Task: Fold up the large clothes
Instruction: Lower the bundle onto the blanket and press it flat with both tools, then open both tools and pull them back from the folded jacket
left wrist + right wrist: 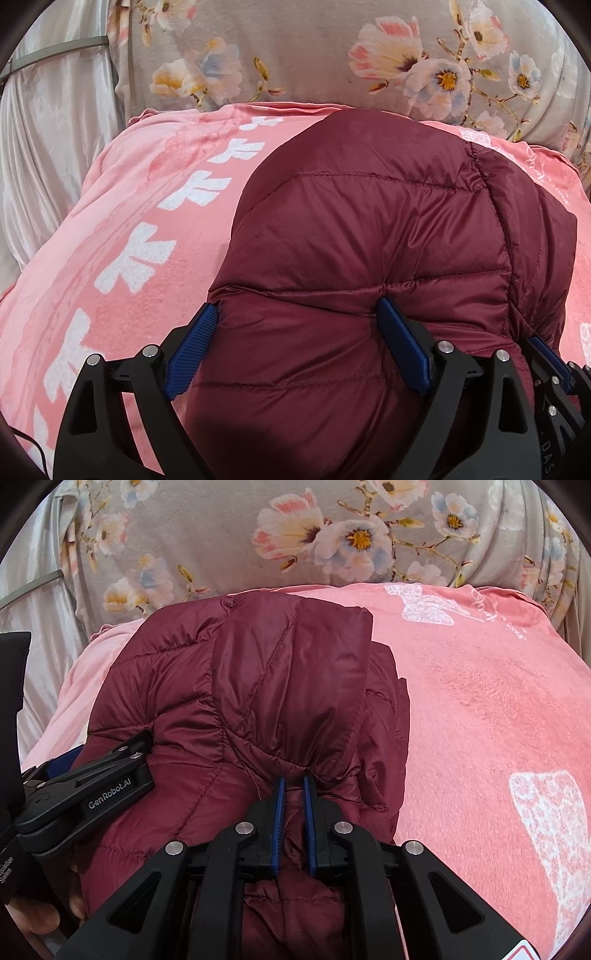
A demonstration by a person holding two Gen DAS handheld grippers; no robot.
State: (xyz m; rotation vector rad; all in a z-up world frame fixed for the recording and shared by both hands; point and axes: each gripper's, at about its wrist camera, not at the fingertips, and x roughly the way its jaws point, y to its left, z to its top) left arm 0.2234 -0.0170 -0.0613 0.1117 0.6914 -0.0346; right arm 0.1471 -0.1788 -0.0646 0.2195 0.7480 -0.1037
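The right gripper (293,786) is clamped tight on a pinch of the maroon puffer jacket (258,701), its two blue pads (279,812) squeezed almost together with a thin fold of the quilted fabric caught between them. The left gripper (299,321) stands wide apart, its blue pads (190,343) straddling a puffy bulge at the near edge of the jacket; the left pad sits just against the jacket's side seam and the right one presses into the padding, but the jaws are not closed on anything. From the right wrist view the left gripper (110,768) lies at the jacket's left edge, with a person's fingers (33,919) behind its black body.

The jacket is bunched into a rounded, partly folded heap, a flap of it doubled over the top. It lies on a pink blanket (480,709) printed with white shapes (136,262), which spreads out from under the jacket on both sides. Beyond the jacket, at the far edge of the blanket, a grey floral cloth (295,55) rises as a backdrop, and to the far left of the jacket hangs a pale satin sheet (55,147)
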